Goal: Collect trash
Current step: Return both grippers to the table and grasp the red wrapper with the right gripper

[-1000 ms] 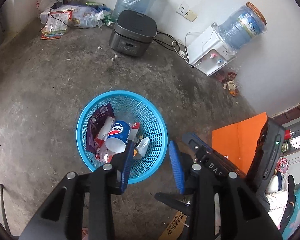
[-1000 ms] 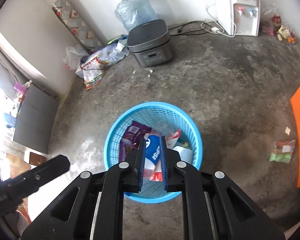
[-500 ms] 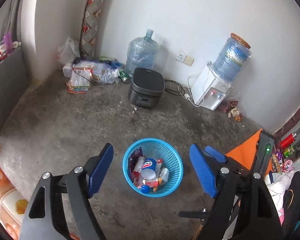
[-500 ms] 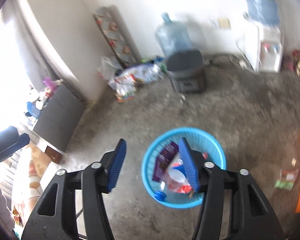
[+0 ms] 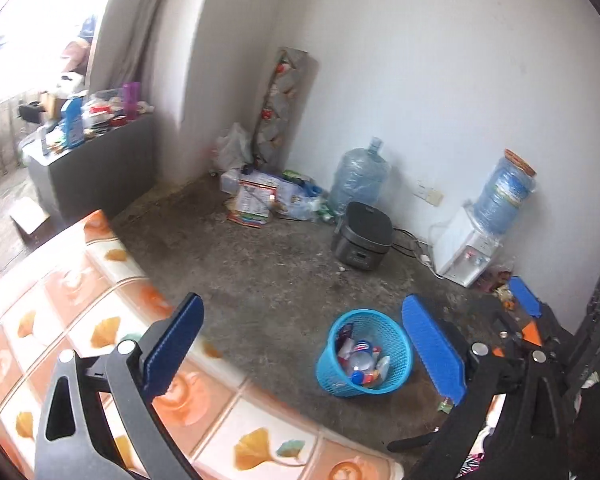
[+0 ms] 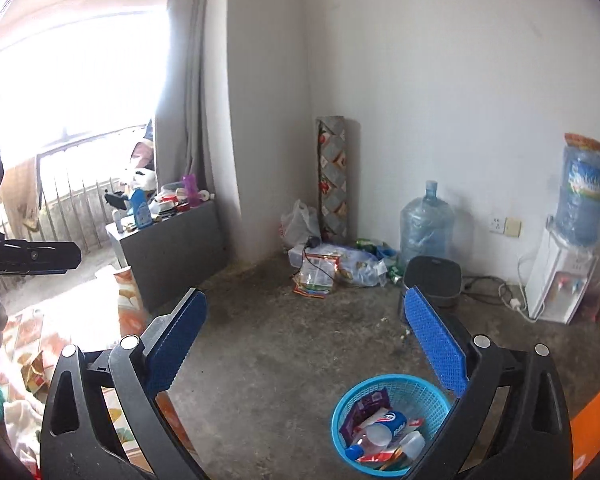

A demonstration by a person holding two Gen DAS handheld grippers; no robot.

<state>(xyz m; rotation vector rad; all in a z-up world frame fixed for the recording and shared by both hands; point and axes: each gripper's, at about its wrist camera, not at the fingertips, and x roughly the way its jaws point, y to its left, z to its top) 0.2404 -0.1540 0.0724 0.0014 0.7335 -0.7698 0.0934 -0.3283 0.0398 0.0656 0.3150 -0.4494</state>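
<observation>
Left gripper (image 5: 304, 350) spread wide, blue pads (image 5: 172, 348) holding nothing. Blue basket (image 5: 332, 376) standing on concrete floor (image 5: 260, 272) below and ahead, nearer the right pad, filled with a Pepsi bottle (image 5: 360, 354) and wrappers. Orange-patterned cloth (image 5: 80, 300) under the left pad.

Right gripper (image 6: 306, 350) likewise gaping, empty. Same basket (image 6: 420, 388) low beside the right pad (image 6: 436, 344), bottle (image 6: 384, 428) and purple wrapper (image 6: 364, 408) inside. Grey cooker (image 6: 436, 276) just beyond that pad.

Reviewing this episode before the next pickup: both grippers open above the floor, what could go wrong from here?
1. The blue basket is piled high; its Pepsi bottle may spill if bumped.
2. The cord on the floor by the water dispenser could snag.
3. Window glare may hide litter.
</observation>
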